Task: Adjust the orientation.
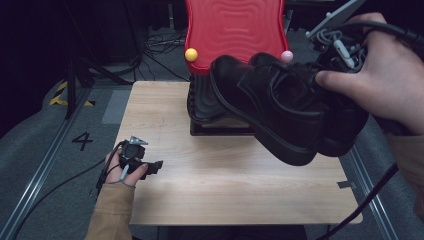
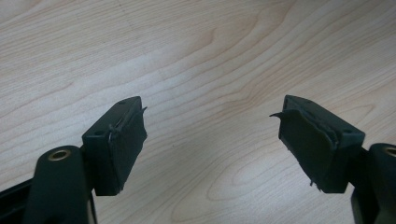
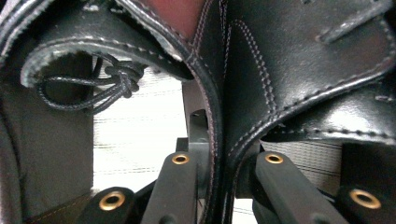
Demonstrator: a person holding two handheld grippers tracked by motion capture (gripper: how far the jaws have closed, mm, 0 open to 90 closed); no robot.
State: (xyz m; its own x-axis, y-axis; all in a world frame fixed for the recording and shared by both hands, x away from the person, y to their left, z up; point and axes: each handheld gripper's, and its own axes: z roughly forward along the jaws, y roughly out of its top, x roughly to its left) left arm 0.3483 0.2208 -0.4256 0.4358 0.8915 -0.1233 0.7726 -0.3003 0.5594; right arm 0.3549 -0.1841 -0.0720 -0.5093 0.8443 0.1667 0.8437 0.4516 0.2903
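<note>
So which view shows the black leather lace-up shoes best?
The high view: both black leather lace-up shoes hang whole from the right gripper. The right gripper view shows only close-up leather and lace; the left gripper view shows bare tabletop.

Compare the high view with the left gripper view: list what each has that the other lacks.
High view alone: the right gripper lifting black shoes above the table, a red chair and a third shoe on a rack. Left gripper view alone: the left gripper close up, jaws wide apart with nothing between. Both: the pale wooden table.
</note>
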